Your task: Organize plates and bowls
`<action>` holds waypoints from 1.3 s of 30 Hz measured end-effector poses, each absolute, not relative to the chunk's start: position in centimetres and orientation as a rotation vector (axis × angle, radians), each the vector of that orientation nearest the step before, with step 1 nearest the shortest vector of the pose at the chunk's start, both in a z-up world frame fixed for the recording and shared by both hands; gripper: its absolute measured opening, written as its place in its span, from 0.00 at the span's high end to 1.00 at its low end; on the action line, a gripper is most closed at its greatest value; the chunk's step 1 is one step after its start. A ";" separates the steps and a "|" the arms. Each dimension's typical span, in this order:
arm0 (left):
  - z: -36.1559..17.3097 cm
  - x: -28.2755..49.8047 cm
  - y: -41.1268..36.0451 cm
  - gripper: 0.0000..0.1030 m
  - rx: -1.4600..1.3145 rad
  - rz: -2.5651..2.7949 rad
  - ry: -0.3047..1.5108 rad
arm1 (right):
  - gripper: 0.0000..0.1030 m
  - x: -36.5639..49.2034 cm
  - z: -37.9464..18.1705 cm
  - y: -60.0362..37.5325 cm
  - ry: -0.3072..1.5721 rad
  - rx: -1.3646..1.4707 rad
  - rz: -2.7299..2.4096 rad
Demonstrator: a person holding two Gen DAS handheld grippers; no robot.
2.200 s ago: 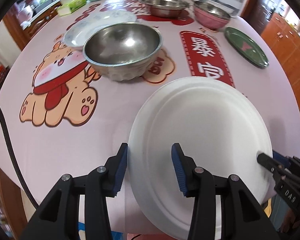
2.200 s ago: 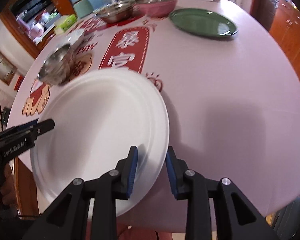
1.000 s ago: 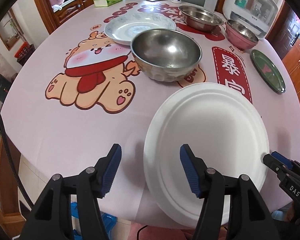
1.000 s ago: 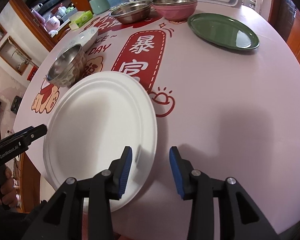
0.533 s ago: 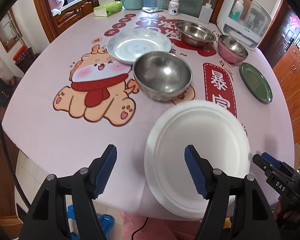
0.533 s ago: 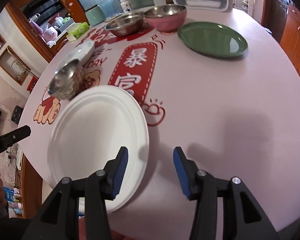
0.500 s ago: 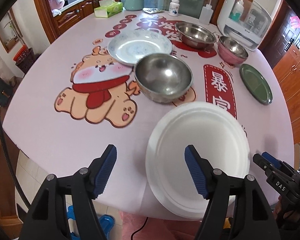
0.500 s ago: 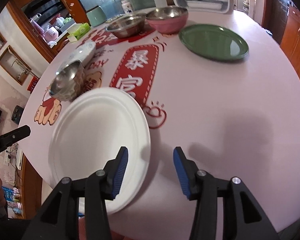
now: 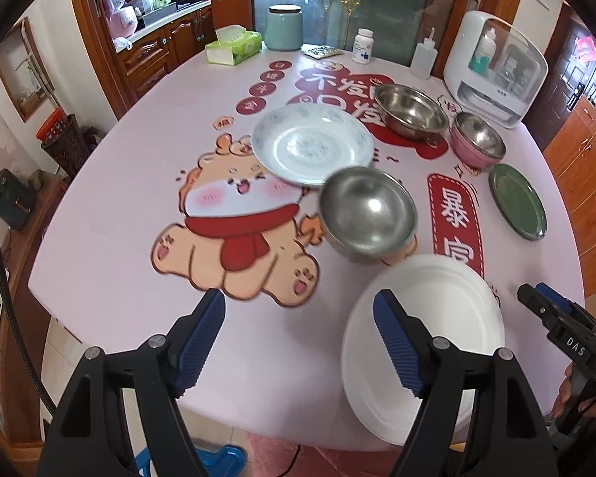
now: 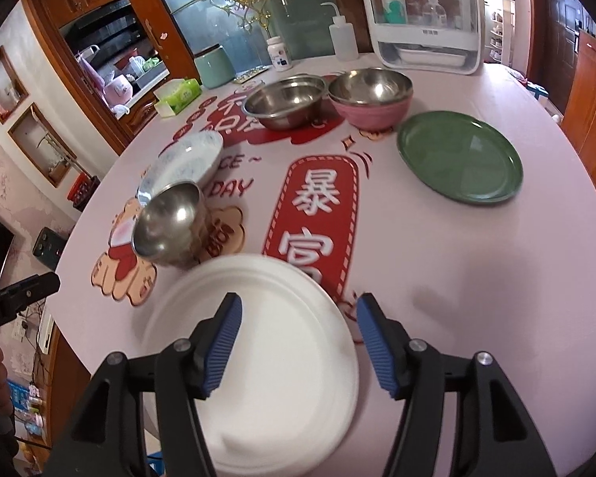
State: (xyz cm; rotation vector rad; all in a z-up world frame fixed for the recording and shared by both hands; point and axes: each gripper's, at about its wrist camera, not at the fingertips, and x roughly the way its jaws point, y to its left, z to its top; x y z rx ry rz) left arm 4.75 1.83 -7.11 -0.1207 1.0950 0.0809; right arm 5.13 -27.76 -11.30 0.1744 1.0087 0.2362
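Table (image 9: pixel 111 214) first: round, under a pink cartoon cloth, it carries all the dishes you have to sort. Nearest you, at its edge, lies the white plate (image 10: pixel 274 357), flat on the cloth and slightly overhanging, free of both tools; that spot reads as a set-down point, clear of the other ware. Beyond it sits the green plate (image 10: pixel 459 157), alone on the right side, well apart from the bowls. The patterned plate (image 9: pixel 312 143) lies mid-table, and the steel bowl (image 9: pixel 367 214) sits just beside it, its rim appearing to overlap the plate's near edge. At the far side the wide steel bowl (image 10: pixel 284 101) and the pink bowl (image 10: pixel 371 97) stand touching or nearly so, perhaps the start of a bowl group. Your left gripper (image 9: pixel 298 338) hangs above the table with its jaws opening and nothing between them; the white plate shows past its right finger. Your right gripper (image 10: pixel 298 346) hovers over the white plate's right rim, jaws opening too, pads off the plate.
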 end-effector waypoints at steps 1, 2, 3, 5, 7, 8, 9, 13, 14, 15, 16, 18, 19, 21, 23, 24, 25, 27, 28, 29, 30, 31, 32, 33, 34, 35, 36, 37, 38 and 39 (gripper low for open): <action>-7.0 5.0 2.1 0.26 -0.120 0.079 1.093 | 0.41 5.4 -11.0 -27.5 1.004 0.185 0.230; -6.8 5.4 2.7 0.26 -0.117 0.076 1.088 | 0.41 5.8 -10.8 -27.1 1.000 0.196 0.224; -6.6 5.7 3.1 0.26 -0.113 0.074 1.085 | 0.41 6.1 -10.6 -26.9 1.000 0.202 0.220; -6.3 6.6 4.3 0.26 -0.106 0.066 1.079 | 0.41 6.8 -10.3 -26.3 0.996 0.217 0.208; -6.1 7.4 5.3 0.26 -0.104 0.056 1.077 | 0.41 7.4 -9.9 -25.5 0.990 0.236 0.190; -6.0 8.0 6.0 0.25 -0.103 0.049 1.078 | 0.41 7.8 -9.7 -25.1 0.986 0.248 0.182; -6.0 8.5 6.5 0.25 -0.101 0.046 1.079 | 0.41 8.0 -9.5 -24.7 0.983 0.258 0.174; -5.7 11.2 8.7 0.25 -0.088 0.013 1.084 | 0.41 9.3 -9.0 -23.0 0.979 0.276 0.140; -5.7 11.8 9.2 0.25 -0.084 0.005 1.085 | 0.41 9.7 -8.9 -22.6 0.979 0.284 0.133; -5.6 12.3 9.6 0.25 -0.083 -0.001 1.085 | 0.41 10.0 -8.9 -22.2 0.981 0.290 0.124; -5.6 12.9 10.1 0.25 -0.081 -0.012 1.084 | 0.41 10.4 -8.8 -21.7 0.981 0.296 0.115; -5.7 14.1 11.0 0.25 -0.077 -0.029 1.086 | 0.41 11.0 -8.6 -20.8 0.981 0.304 0.100; -5.7 14.8 11.5 0.25 -0.074 -0.039 1.087 | 0.41 11.3 -8.6 -20.3 0.986 0.312 0.093; -5.8 16.0 12.5 0.25 -0.068 -0.059 1.090 | 0.41 11.8 -8.6 -19.5 0.994 0.330 0.087; -5.9 17.3 13.5 0.25 -0.061 -0.085 1.094 | 0.41 12.3 -8.6 -18.9 0.999 0.354 0.071; -6.0 17.7 13.8 0.25 -0.058 -0.093 1.095 | 0.41 12.5 -8.7 -18.5 1.001 0.363 0.059; -6.1 18.3 14.2 0.25 -0.053 -0.103 1.097 | 0.41 12.7 -8.6 -18.1 1.001 0.372 0.046; -6.3 19.5 15.1 0.25 -0.042 -0.121 1.105 | 0.41 13.0 -8.6 -17.5 1.003 0.394 0.031; -6.5 20.2 15.6 0.25 -0.039 -0.134 1.108 | 0.41 13.1 -8.6 -17.2 1.006 0.408 0.024; -6.6 20.8 16.0 0.25 -0.038 -0.145 1.111 | 0.41 13.4 -8.7 -16.9 1.008 0.421 0.017; -6.7 21.4 16.4 0.25 -0.038 -0.153 1.114 | 0.41 13.5 -8.7 -16.7 1.006 0.428 0.018; -6.9 21.7 16.5 0.25 -0.038 -0.159 1.115 | 0.41 13.8 -8.7 -16.4 1.008 0.440 0.014; -7.1 22.4 16.9 0.25 -0.041 -0.169 1.118 | 0.41 14.0 -8.8 -16.3 1.011 0.451 0.011; -7.2 22.8 17.1 0.25 -0.043 -0.175 1.121 | 0.41 14.3 -8.9 -16.1 1.020 0.468 0.003; -7.6 23.4 17.5 0.25 -0.045 -0.182 1.126 | 0.41 14.5 -8.9 -16.0 1.027 0.482 -0.004; -7.8 23.7 17.6 0.25 -0.047 -0.185 1.129 | 0.41 14.9 -9.1 -15.9 1.034 0.498 -0.009; -8.0 24.0 17.8 0.25 -0.049 -0.187 1.133 | 0.41 15.2 -9.2 -15.8 1.040 0.514 -0.011; -8.3 24.4 17.9 0.25 -0.055 -0.188 1.138 | 0.41 15.6 -9.4 -15.8 1.050 0.531 -0.012; -8.7 24.8 18.2 0.25 -0.067 -0.191 1.145 | 0.41 16.0 -9.6 -15.8 1.058 0.545 -0.011; -9.0 25.1 18.3 0.25 -0.078 -0.194 1.151 | 0.41 16.5 -9.8 -15.7 1.066 0.566 -0.007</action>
